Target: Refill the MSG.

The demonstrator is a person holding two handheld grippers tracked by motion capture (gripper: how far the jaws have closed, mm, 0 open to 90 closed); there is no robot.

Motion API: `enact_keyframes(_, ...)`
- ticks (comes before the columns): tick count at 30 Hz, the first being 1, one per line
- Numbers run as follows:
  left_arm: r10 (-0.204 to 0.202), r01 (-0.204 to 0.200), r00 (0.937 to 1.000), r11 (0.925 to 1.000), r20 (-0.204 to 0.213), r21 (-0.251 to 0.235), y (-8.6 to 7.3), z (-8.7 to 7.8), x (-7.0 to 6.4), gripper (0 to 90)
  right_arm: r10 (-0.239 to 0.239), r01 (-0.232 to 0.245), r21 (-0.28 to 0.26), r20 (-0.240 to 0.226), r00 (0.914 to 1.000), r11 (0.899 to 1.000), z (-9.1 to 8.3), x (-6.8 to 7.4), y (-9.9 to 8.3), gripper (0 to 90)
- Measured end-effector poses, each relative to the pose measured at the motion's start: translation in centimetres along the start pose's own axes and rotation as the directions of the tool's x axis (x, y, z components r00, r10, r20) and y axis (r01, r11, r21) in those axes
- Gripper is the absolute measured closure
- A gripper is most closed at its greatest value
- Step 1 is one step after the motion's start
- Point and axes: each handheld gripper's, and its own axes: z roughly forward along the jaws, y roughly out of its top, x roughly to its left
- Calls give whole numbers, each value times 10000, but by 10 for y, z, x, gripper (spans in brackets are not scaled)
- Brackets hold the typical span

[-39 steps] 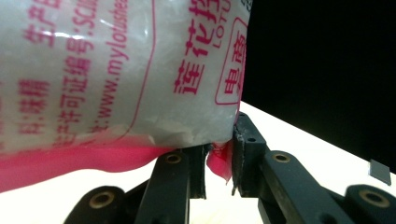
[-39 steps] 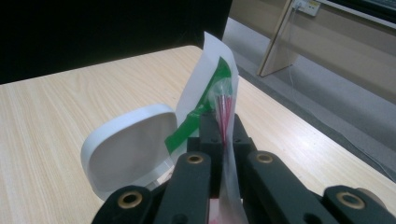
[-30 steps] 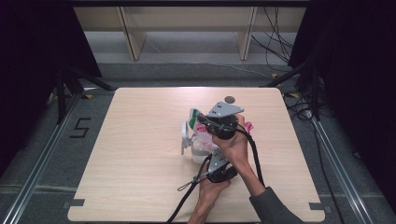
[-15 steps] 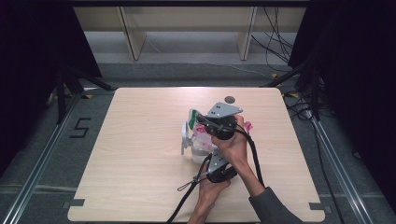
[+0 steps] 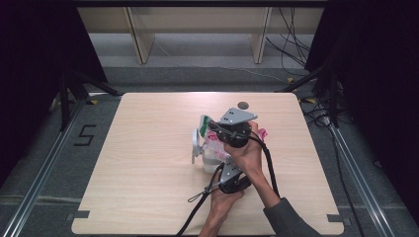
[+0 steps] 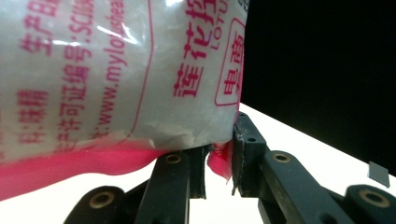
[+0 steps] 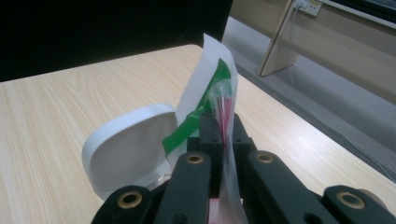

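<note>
A plastic bag [image 5: 213, 146] of white powder with pink print is held up over the middle of the table [image 5: 143, 168]. My left gripper [image 5: 221, 167] comes at the bag from below and is shut on its pink bottom corner [image 6: 218, 163], with the bag [image 6: 116, 70] bulging above the jaws. My right gripper [image 5: 211, 126] is shut on the thin top edge of the bag [image 7: 225, 109], next to a white and green flap [image 7: 205, 102]. A white round container [image 5: 196, 146] with its lid [image 7: 126, 144] up stands just left of the bag.
A small dark disc [image 5: 242, 104] lies on the table near its far edge. A small grey square [image 6: 377, 173] lies on the tabletop to the right in the left gripper view. Wooden shelf legs and cables stand beyond the table.
</note>
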Motion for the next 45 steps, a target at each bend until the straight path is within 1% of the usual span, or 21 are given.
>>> enact_keyframes(6, 9, -9, 10000, 10000, 20, -25, 0, 0, 0, 771, -164, 165, 31, -136, 9998, 9999, -1, -1, 1, 897)
enact_keyframes(7, -13, 13, 10000, 10000, 0, -19, 0, 0, 0, 771, 92, -90, 136, -152, 9998, 9999, -1, 1, 1, 897)
enact_keyframes(8, -82, 82, 10000, 9999, 39, -85, 0, 0, 0, 771, -82, 82, 2, 15, 10000, 10000, 0, 0, 0, 897)
enact_keyframes(10, -83, 84, 9999, 9998, 80, -172, 0, 0, 0, 772, 28, -27, 101, -86, 10000, 9999, -2, 1, 1, 897)
enact_keyframes(11, -72, 72, 10000, 9999, 49, -146, 1, 0, 0, 772, -212, 211, -64, -141, 9997, 9998, -1, 0, 2, 897)
enact_keyframes(14, -51, 50, 10000, 10000, -63, -25, 1, -1, 0, 772, -280, 280, -120, -30, 9996, 9995, 0, -1, 2, 897)
enact_keyframes(16, -91, 91, 9999, 10000, -43, -31, 1, 0, 0, 772, 2, -2, 20, -76, 10000, 10000, -2, 0, 2, 897)
enact_keyframes(21, -171, 175, 9998, 9996, 140, -235, 1, 4, 1, 772, -193, 192, -81, -60, 9998, 9998, -2, -3, 2, 897)
enact_keyframes(24, -150, 151, 9999, 9998, 9, -135, 2, 4, 1, 772, -167, 167, -70, -2, 9999, 9998, -3, -3, 3, 898)
enact_keyframes(26, -18, 19, 9999, 9999, 106, -113, 3, 4, 3, 772, 120, -120, 47, -87, 9999, 9999, -5, -2, 4, 898)
enact_keyframes(27, 1, 1, 9999, 9999, 109, -140, 4, 4, 3, 773, -325, 324, -162, -51, 9995, 9993, -4, -4, 5, 898)
enact_keyframes(28, 6, -4, 9999, 9999, 128, -168, 4, 4, 3, 772, -196, 195, -168, -34, 9998, 9997, -4, -3, 5, 898)
enact_keyframes(31, -52, 56, 9998, 9998, 205, -180, 5, 5, 4, 773, -364, 365, -195, 30, 9993, 9991, -4, -4, 6, 898)
enact_keyframes(32, -27, 27, 10000, 10000, 72, -63, 5, 5, 5, 773, -403, 405, -192, 103, 9991, 9990, -4, -4, 6, 898)
enact_keyframes(34, -88, 89, 9999, 10000, 111, -40, 4, 5, 6, 773, -203, 203, -39, -67, 9998, 9998, -4, -2, 5, 898)
enact_keyframes(36, -146, 149, 9996, 9998, 241, -138, 4, 7, 7, 773, -334, 334, 12, -32, 9994, 9994, -3, -3, 5, 898)
enact_keyframes(38, -112, 116, 9996, 9998, 262, -153, 3, 7, 7, 773, 11, -11, 46, -82, 10000, 10000, -3, 0, 5, 898)
enact_keyframes(39, -63, 66, 9997, 9999, 255, -111, 3, 6, 8, 773, -124, 124, 8, -46, 9999, 9999, -3, 0, 5, 898)
enact_keyframes(40, -577, 594, 9978, 9967, 328, -548, 3, 8, 5, 773, -364, 364, -131, 65, 9993, 9993, -3, -1, 6, 898)
enact_keyframes(44, -569, 579, 9981, 9974, 250, -424, 4, 7, 4, 772, -218, 218, -43, 32, 9998, 9998, -3, 0, 5, 898)
enact_keyframes(45, -580, 602, 9976, 9964, 372, -590, 3, 9, 4, 773, -224, 225, 76, -32, 9997, 9997, -4, 0, 6, 898)
